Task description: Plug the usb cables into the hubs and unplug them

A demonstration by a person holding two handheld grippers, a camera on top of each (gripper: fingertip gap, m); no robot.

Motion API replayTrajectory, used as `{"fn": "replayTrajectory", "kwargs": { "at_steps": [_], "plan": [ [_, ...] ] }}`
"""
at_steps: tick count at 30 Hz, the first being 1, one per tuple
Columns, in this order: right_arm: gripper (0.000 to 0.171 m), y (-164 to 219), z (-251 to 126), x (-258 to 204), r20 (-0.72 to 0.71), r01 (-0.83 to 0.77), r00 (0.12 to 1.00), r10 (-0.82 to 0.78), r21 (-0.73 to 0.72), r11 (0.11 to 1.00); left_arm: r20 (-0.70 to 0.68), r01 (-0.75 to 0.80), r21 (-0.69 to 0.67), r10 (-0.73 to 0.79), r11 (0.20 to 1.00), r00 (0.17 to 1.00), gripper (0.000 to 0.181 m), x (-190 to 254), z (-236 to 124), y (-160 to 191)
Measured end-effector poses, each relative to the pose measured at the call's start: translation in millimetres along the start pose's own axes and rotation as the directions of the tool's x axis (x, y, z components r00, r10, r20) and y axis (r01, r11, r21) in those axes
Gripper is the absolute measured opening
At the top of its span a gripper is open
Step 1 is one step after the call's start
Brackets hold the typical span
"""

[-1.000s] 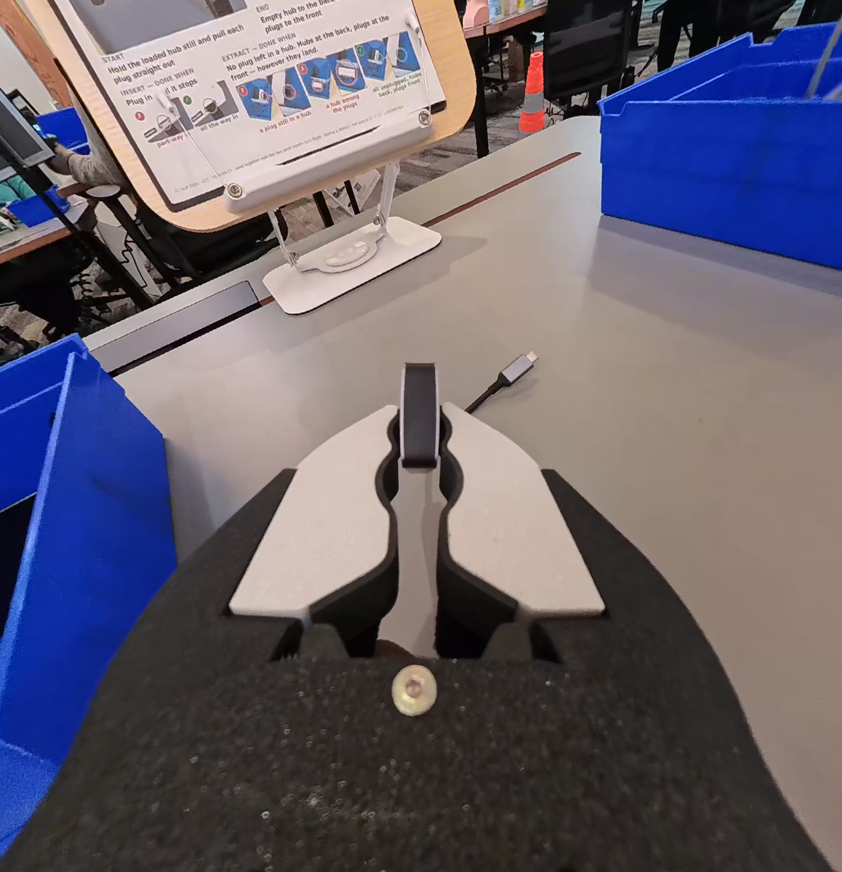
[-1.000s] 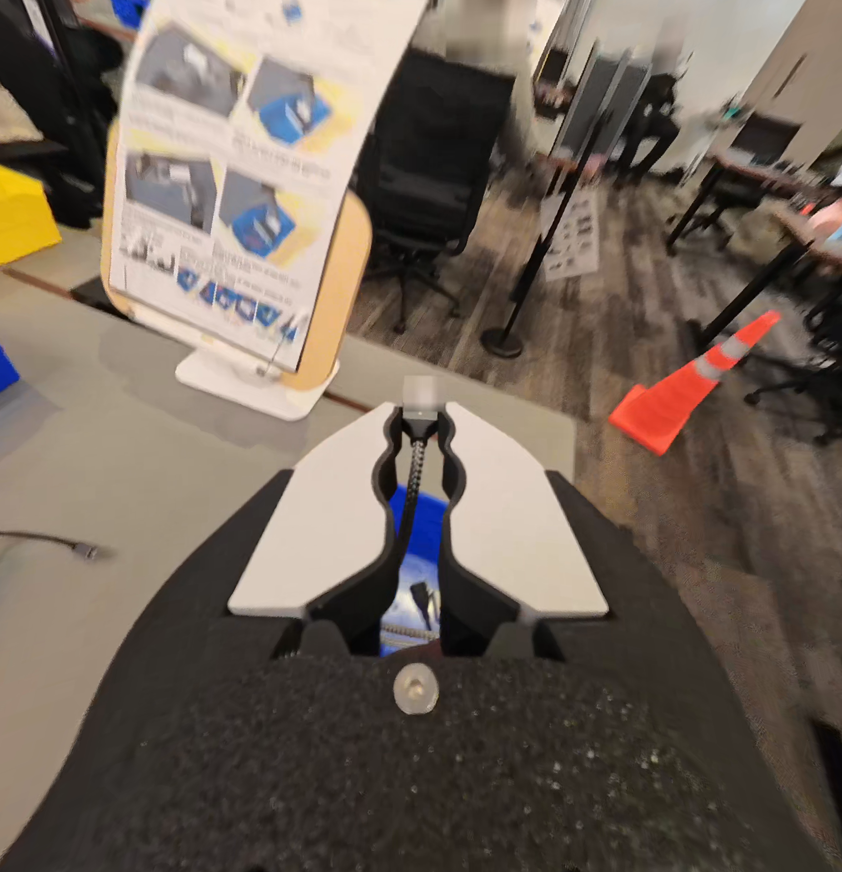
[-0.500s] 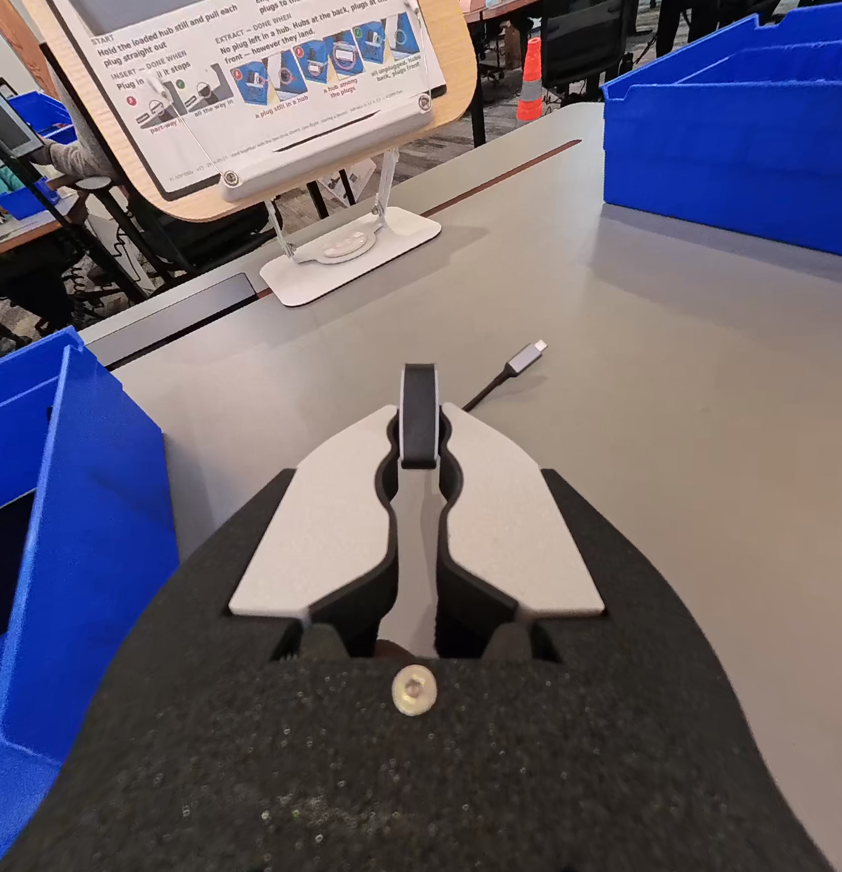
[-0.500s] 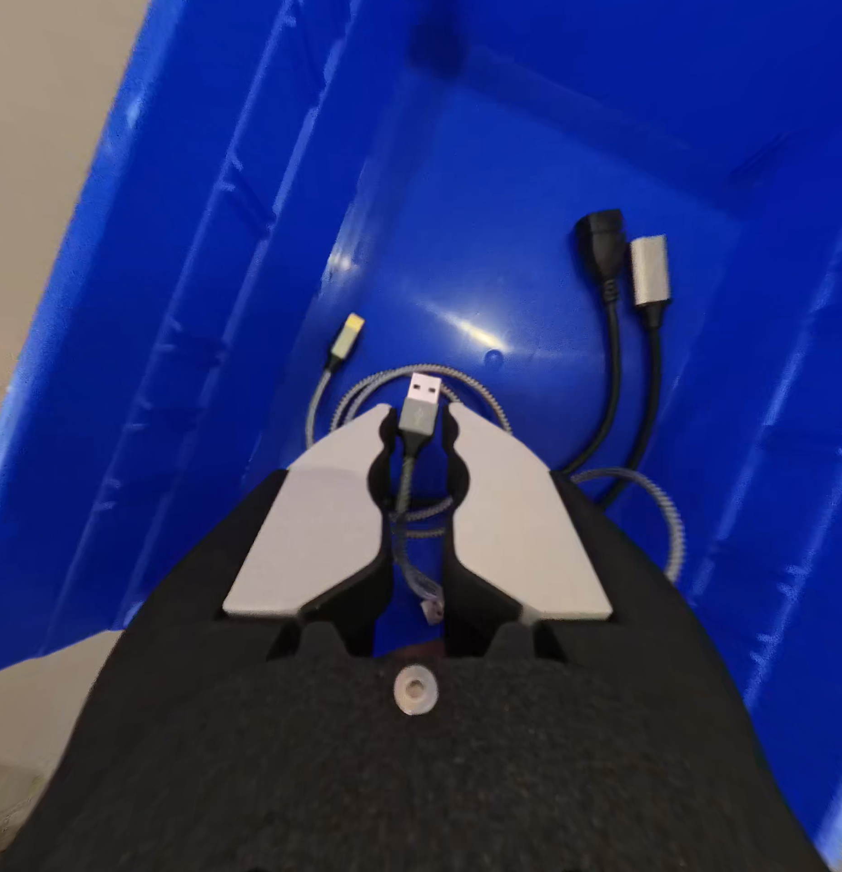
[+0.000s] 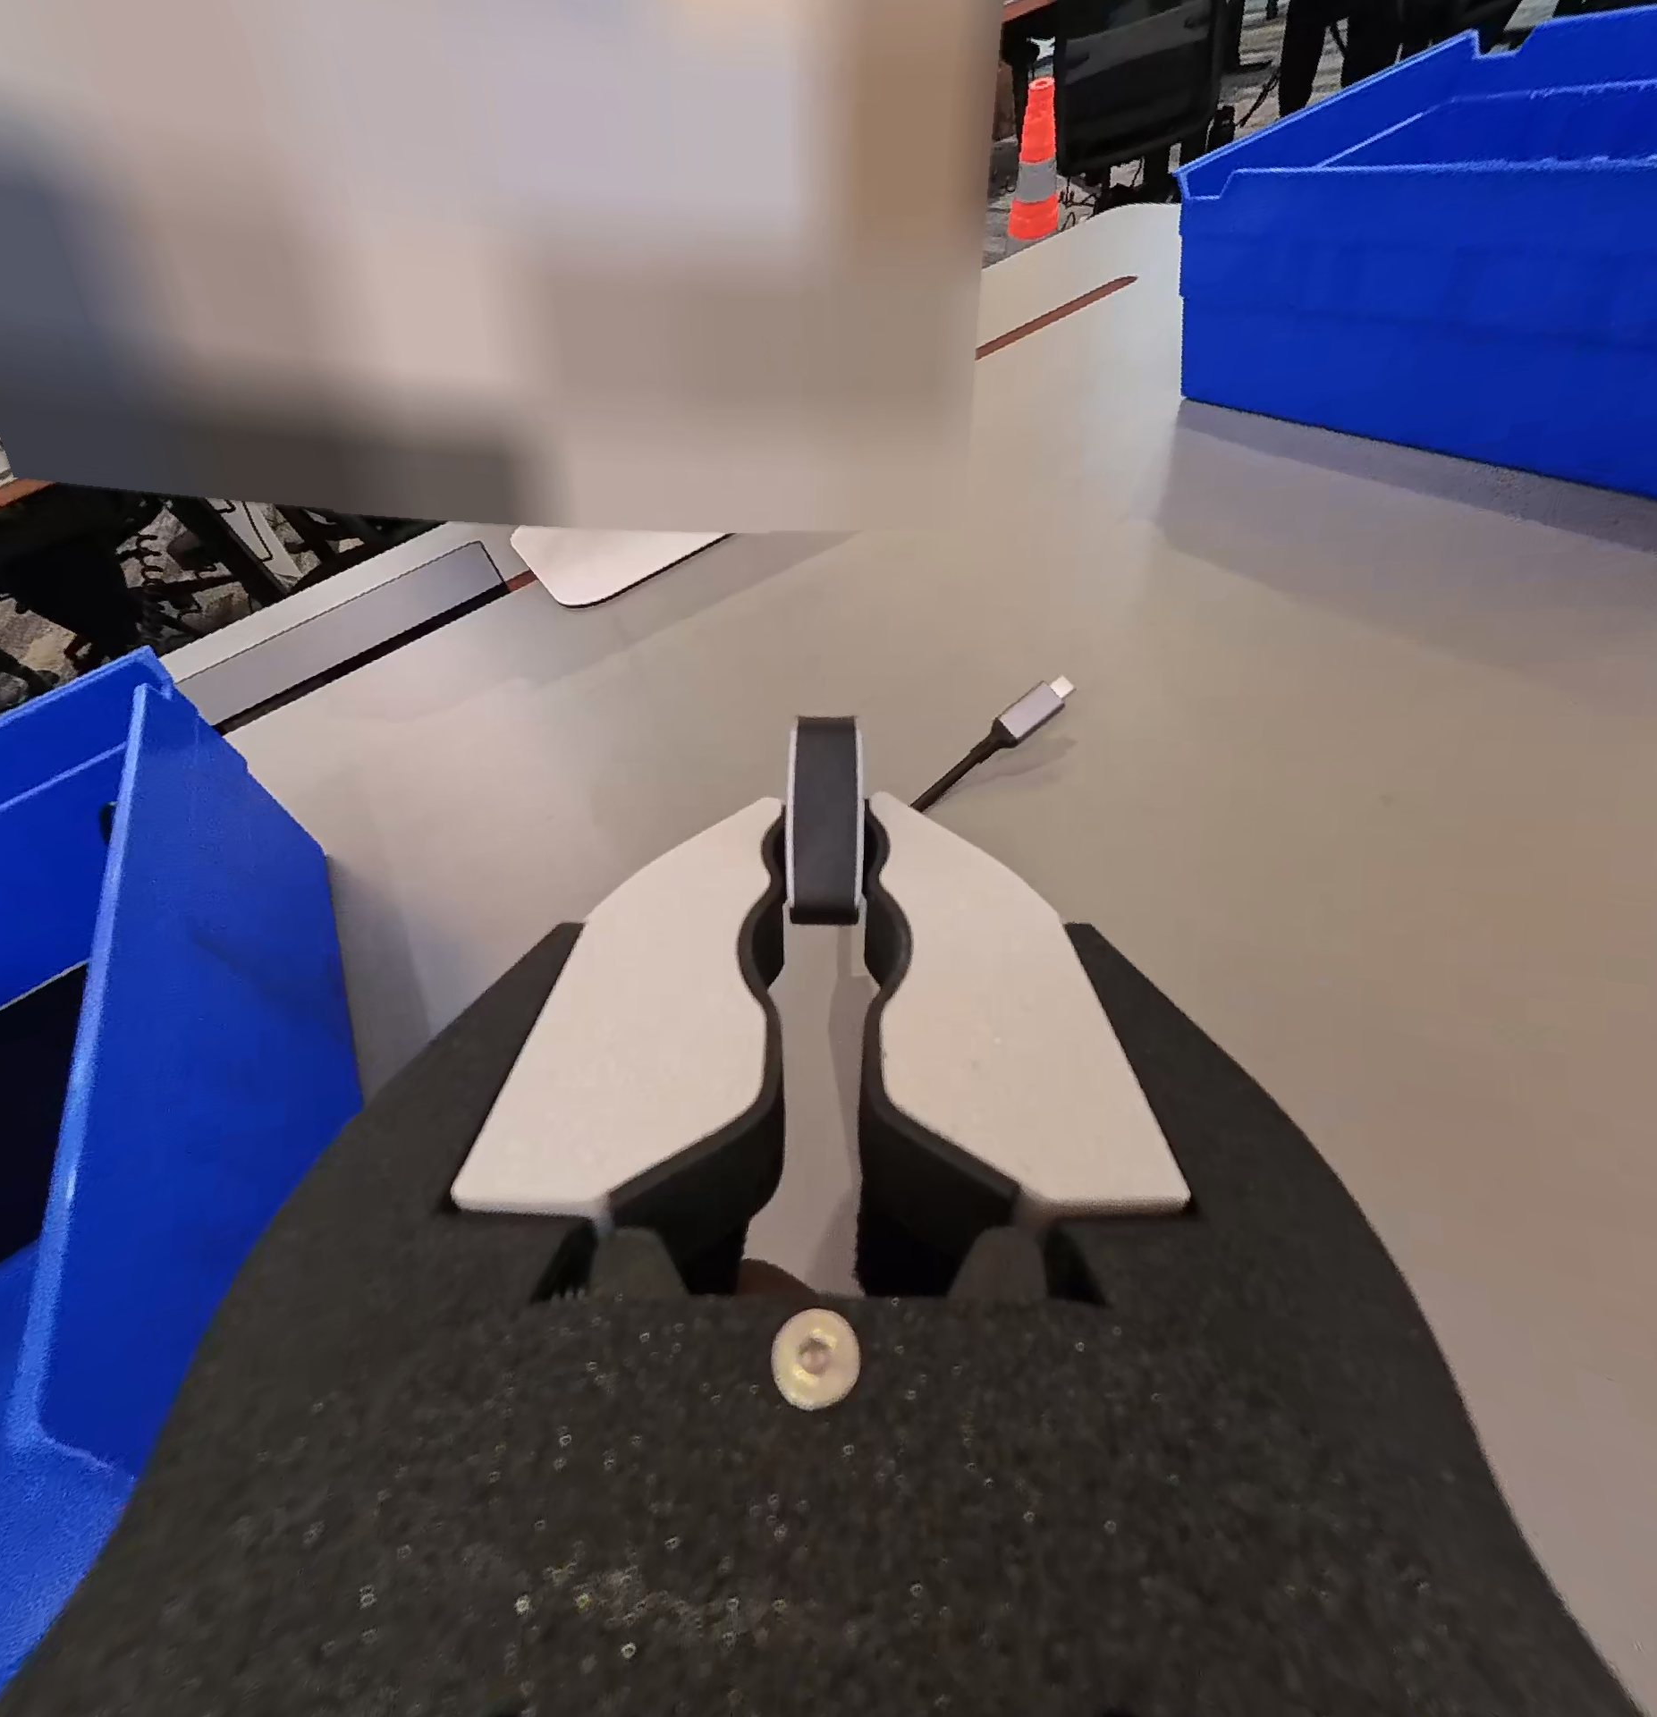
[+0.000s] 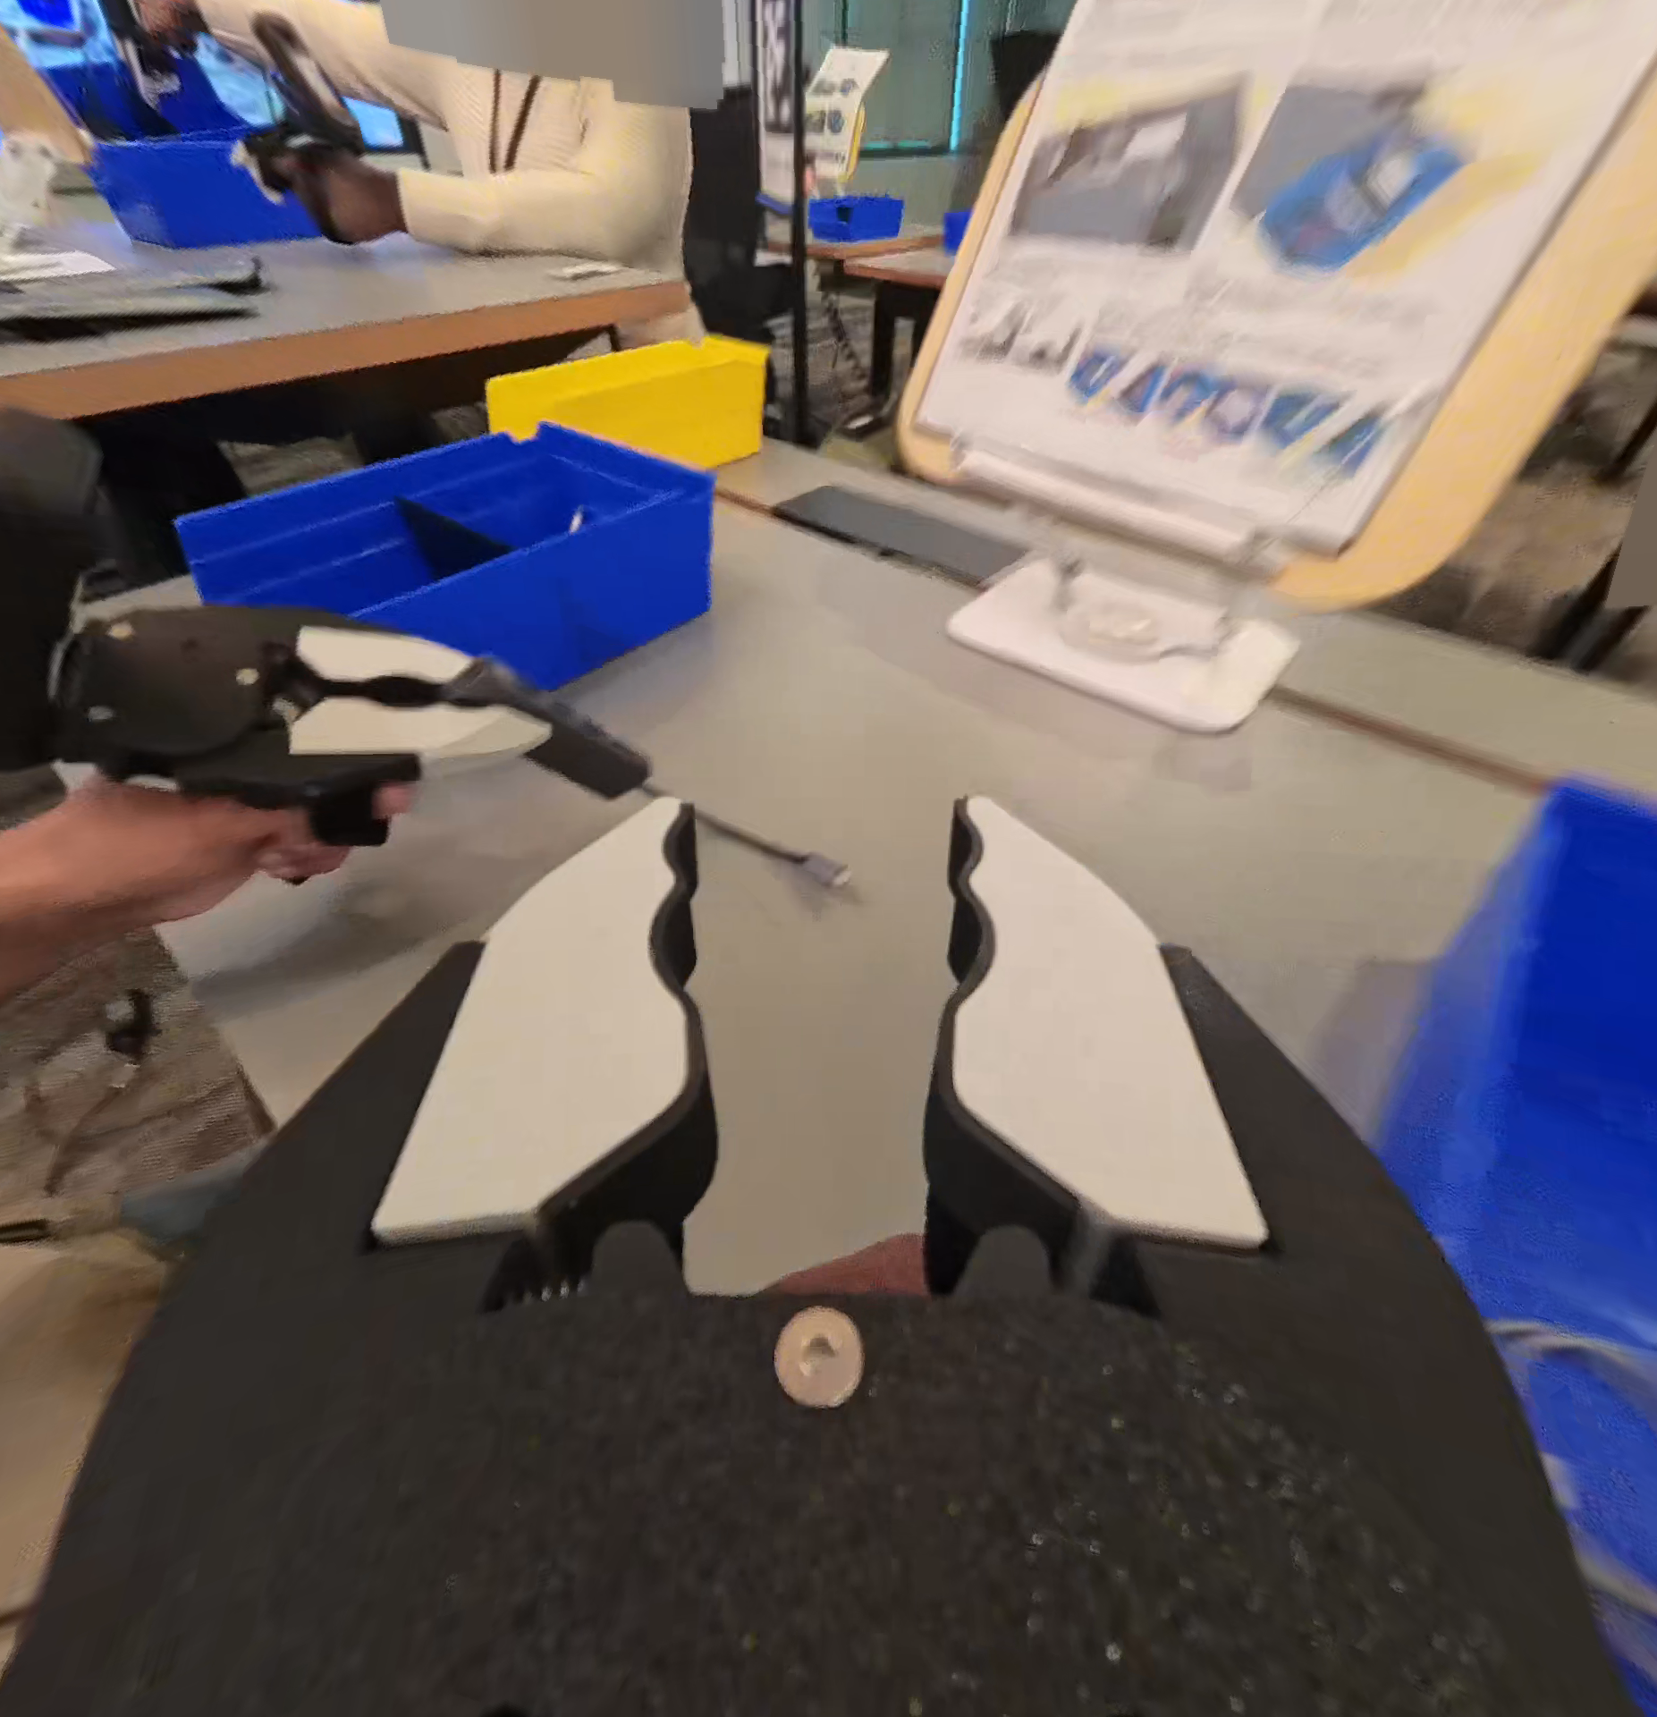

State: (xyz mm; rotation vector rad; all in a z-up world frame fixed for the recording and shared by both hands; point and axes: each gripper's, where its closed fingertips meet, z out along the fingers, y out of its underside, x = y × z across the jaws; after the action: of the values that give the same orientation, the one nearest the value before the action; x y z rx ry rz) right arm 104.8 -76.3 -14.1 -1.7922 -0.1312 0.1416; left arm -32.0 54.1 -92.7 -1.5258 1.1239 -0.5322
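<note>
My left gripper [image 5: 824, 818] is shut on a slim black and grey USB hub [image 5: 824, 818] and holds it edge-up above the grey table [image 5: 1317, 929]. The hub's own short cable ends in a grey plug [image 5: 1033, 711] just over the table, ahead and to the right. In the right wrist view the left gripper [image 6: 518, 706] shows at the left, held by a hand, with the hub [image 6: 573, 743] sticking out of its fingers and the plug [image 6: 820, 869] beyond. My right gripper [image 6: 820, 818] is open and empty above the table.
A blue bin [image 5: 109, 976] stands at the left of the left wrist view and another blue bin [image 5: 1437, 307] at the right. An instruction board on a white stand [image 6: 1131, 650] is at the table's back. A blue bin [image 6: 1549, 1068] is close on my right. A person works at a farther table. About 20 cm separates my left fingertips from my right.
My right gripper held a braided USB cable plug, lowered it into the blue bin, opened and let it go, then swung back over the table. My left gripper kept the hub almost still.
</note>
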Motion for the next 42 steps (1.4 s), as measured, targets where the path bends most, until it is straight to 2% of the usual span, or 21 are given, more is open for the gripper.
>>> {"fn": "replayTrajectory", "kwargs": {
  "at_steps": [3, 6, 9, 11, 15, 21, 23, 24, 26, 30, 32, 36, 39, 42],
  "plan": [
    [0.058, 52.9, 29.7, -30.3, 0.013, -0.135, 0.991, 0.136, -0.047, 0.99, -0.002, 0.002, -0.002, -0.002, 1.0, 1.0, 0.012, -0.2, -0.8, 0.7],
    [0.057, 64.9, 39.8, -45.1, 0.063, -0.183, 0.98, 0.187, -0.052, 0.982, -0.019, -0.02, 0.0, 0.02, 1.0, 1.0, 0.012, 1.3, -2.3, 0.1],
    [0.055, 59.7, 43.6, -54.0, 0.15, -0.075, 0.985, 0.08, -0.041, 0.996, -0.101, -0.14, 0.037, 0.143, 0.99, 0.985, 0.012, 6.2, -6.8, -9.5],
    [0.051, 53.9, 48.4, -64.3, 0.251, 0.066, 0.966, -0.057, -0.029, 0.997, -0.197, -0.199, 0.073, 0.21, 0.977, 0.958, 0.012, 11.8, -11.8, -23.4],
    [0.051, 36.9, 71.3, -79.0, 0.404, 0.277, 0.879, -0.255, 0.004, 0.961, -0.453, -0.309, 0.15, 0.343, 0.939, 0.823, 0.012, 34.7, -26.8, -51.6],
    [0.048, 26.3, 101.3, -96.8, 0.506, 0.431, 0.771, -0.387, 0.033, 0.902, -0.665, -0.343, 0.203, 0.386, 0.917, 0.639, 0.012, 59.3, -40.5, -78.6],
    [0.036, 26.3, 103.6, -102.5, 0.505, 0.459, 0.751, -0.426, 0.064, 0.886, -0.701, -0.342, 0.203, 0.38, 0.918, 0.604, 0.012, 67.2, -40.6, -79.9],
    [0.021, 25.3, 103.1, -103.8, 0.491, 0.467, 0.748, -0.446, 0.087, 0.88, -0.694, -0.344, 0.212, 0.389, 0.915, 0.606, 0.012, 68.4, -38.2, -81.2],
    [0.015, 26.6, 100.9, -102.3, 0.48, 0.464, 0.752, -0.451, 0.099, 0.88, -0.711, -0.315, 0.206, 0.363, 0.926, 0.602, 0.013, 72.6, -37.9, -80.5],
    [0.012, 35.3, 96.4, -88.0, 0.459, 0.431, 0.791, -0.405, 0.052, 0.901, -0.643, -0.191, 0.238, 0.302, 0.952, 0.704, 0.028, 64.6, -35.6, -88.8],
    [0.012, 35.6, 93.4, -75.4, 0.423, 0.405, 0.825, -0.376, 0.022, 0.914, -0.559, -0.117, 0.242, 0.237, 0.963, 0.795, 0.035, 51.6, -31.3, -91.3],
    [0.012, 31.1, 87.6, -38.9, 0.246, 0.332, 0.92, -0.307, -0.069, 0.941, -0.237, -0.017, 0.149, 0.053, 0.989, 0.97, 0.043, 13.8, -8.5, -67.6],
    [0.012, 32.8, 80.2, -15.7, 0.086, 0.235, 0.971, -0.224, -0.138, 0.962, -0.031, 0.115, 0.085, -0.113, 0.99, 0.993, 0.044, -1.8, -6.0, -43.9],
    [0.012, 40.5, 70.7, -4.8, -0.045, 0.14, 0.988, -0.149, -0.169, 0.976, 0.079, 0.271, 0.105, -0.279, 0.957, 0.957, 0.045, -7.2, -16.3, -37.8]
  ]
}}
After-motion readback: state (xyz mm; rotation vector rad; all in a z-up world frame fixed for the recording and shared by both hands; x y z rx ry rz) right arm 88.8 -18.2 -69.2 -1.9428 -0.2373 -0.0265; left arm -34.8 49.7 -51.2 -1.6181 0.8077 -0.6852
